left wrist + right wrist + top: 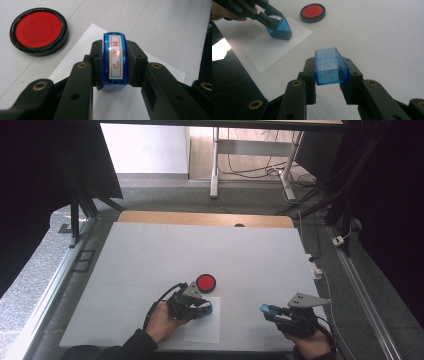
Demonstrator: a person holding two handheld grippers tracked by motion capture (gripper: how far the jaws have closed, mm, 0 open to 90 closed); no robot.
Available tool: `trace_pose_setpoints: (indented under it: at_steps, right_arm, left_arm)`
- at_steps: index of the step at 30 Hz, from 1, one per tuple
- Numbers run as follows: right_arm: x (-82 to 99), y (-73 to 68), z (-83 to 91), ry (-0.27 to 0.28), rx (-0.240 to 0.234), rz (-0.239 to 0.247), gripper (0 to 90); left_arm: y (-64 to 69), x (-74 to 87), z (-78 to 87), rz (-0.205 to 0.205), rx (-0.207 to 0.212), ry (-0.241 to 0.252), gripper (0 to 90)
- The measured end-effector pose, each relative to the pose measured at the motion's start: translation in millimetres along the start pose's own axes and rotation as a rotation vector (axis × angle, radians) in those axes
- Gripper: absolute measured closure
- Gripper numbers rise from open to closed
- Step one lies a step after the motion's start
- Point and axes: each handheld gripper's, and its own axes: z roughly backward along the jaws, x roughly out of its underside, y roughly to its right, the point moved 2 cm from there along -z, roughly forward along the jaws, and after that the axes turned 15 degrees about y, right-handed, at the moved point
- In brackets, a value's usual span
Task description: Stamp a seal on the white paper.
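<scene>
Our left gripper (115, 65) has its fingers (97, 65) clamped on the two long sides of a blue stamp (115, 60), whose white label with red characters faces up at us in the left gripper view. In the right gripper view we see the same stamp (279, 27) tilted, its lower end down on the sheet of white paper (265, 50); whether it presses flat on the sheet we cannot tell. In the high view the left gripper (202, 309) sits at the upper left corner of the paper (205, 330), with our left hand (162, 320) behind it and a black cable looping back from it.

Our right gripper (329, 75) has its fingers (310, 75) closed on a clear blue cap (330, 66), an open box-shaped cover whose hollow side looks toward the camera; faint red marks show inside it. We hold it off to the right of the paper, above the bare tabletop (150, 250), well apart from the stamp. In the high view the right gripper (270, 311) points left, toward the paper, with its grey three-cornered plate on top and our right hand (310, 345) at the bottom edge.

Just beyond the far edge of the paper lies a round red ink pad (206, 283) in a black rim, open and flat on the tabletop; it is near the left gripper and apart from the sheet. The tabletop is a pale white board, with a strip of wood showing along its far edge
</scene>
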Motion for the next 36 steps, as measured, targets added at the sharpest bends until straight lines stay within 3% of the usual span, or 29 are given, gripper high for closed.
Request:
trace_pose_setpoints:
  at_steps: [9, 31, 36]
  right_arm:
    - [0.1, 0.0, -0.2, -0.001, -0.003, -0.001, 68.2]
    - [0.2, -0.3, -0.6, -0.007, -0.004, 0.002, 68.2]
    - [0.2, -0.6, -0.9, -0.009, -0.003, 0.003, 68.2]
  left_arm:
    - [1.9, -0.2, -0.7, -0.004, -0.009, -0.010, 70.2]
    - [-8.5, 3.4, -1.3, 0.082, 0.034, 0.016, 70.2]
    - [-3.8, 3.0, -1.8, 0.046, 0.013, 0.012, 70.2]
